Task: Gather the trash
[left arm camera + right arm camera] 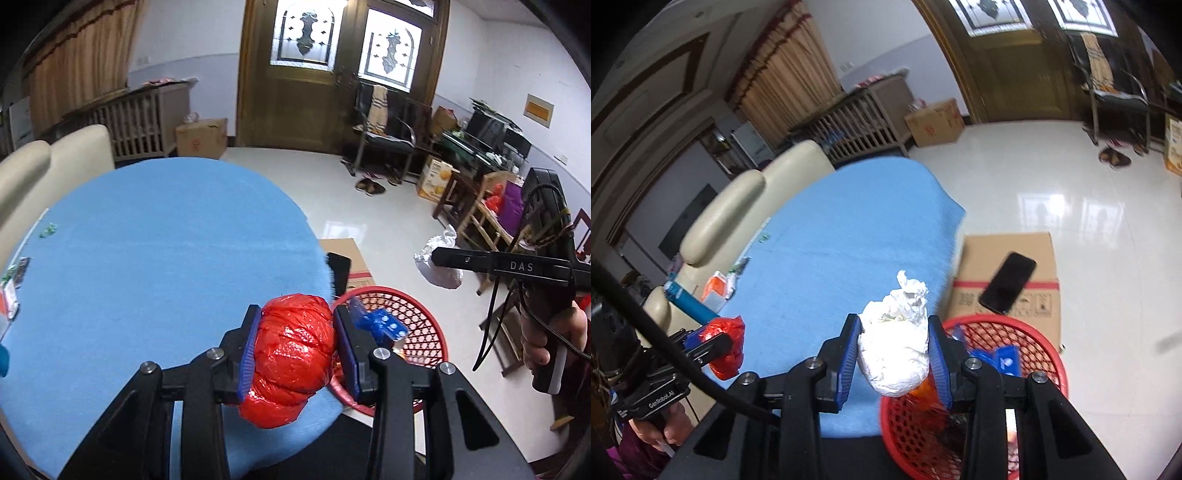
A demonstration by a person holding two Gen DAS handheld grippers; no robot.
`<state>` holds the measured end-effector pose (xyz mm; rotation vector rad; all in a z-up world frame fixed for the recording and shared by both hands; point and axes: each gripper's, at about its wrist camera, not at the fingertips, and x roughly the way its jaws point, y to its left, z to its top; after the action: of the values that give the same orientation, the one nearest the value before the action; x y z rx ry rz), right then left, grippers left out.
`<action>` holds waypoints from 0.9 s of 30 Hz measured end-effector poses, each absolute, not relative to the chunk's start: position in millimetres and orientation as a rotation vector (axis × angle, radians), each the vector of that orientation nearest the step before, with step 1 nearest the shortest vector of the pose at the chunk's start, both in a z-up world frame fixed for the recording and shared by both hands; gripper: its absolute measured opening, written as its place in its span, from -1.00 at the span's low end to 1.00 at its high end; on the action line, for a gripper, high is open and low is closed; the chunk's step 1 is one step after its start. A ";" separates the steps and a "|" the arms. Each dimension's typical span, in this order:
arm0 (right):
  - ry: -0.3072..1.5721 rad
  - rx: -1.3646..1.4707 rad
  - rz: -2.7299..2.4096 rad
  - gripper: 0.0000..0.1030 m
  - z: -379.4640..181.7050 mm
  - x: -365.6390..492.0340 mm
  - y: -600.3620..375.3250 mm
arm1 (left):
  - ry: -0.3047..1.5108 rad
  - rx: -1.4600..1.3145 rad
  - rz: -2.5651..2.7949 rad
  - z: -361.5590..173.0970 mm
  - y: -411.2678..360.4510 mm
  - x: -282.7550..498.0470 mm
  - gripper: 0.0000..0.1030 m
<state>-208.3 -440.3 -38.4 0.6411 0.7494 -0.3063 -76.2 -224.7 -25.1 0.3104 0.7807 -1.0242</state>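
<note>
Two lumps grabbed but not yet dropped: red plastic bundle (291, 358) squeezed tight in left tongs (295, 354), white paper wad (897, 347) squeezed in right tongs (895, 354), red mesh bin (1027, 354) just beside and below, some scraps (48, 229) far behind on blue table (147, 258).

The red mesh basket (979, 387) stands open-topped at five o'clock, its mouth unblocked. At one o'clock a cardboard box (1008, 258) with a black phone (1008, 282) crowds its far rim, perhaps touching. The blue tabletop (849, 229) lies mostly bare toward eleven.
</note>
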 end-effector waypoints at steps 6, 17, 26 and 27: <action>0.806 0.616 -0.313 -0.25 -42.3 -215.1 -451.1 | 0.805 0.353 -1.103 -36.1 -258.1 -89.5 -0.21; 0.886 0.665 -0.329 -0.25 -64.4 -233.2 -465.1 | 0.861 0.412 -1.171 -59.6 -283.0 -104.3 -0.21; 0.912 0.664 -0.311 -0.25 -67.2 -235.4 -459.0 | 0.815 0.491 -1.135 -60.9 -287.2 -120.5 -0.21; 0.914 0.658 -0.309 -0.25 -65.9 -234.8 -458.0 | 0.806 0.504 -1.124 -60.5 -288.8 -122.0 -0.20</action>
<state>-234.8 -458.0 -65.9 0.6576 0.9142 -0.3088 -122.0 -288.8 -60.5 0.5043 0.8062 -1.1242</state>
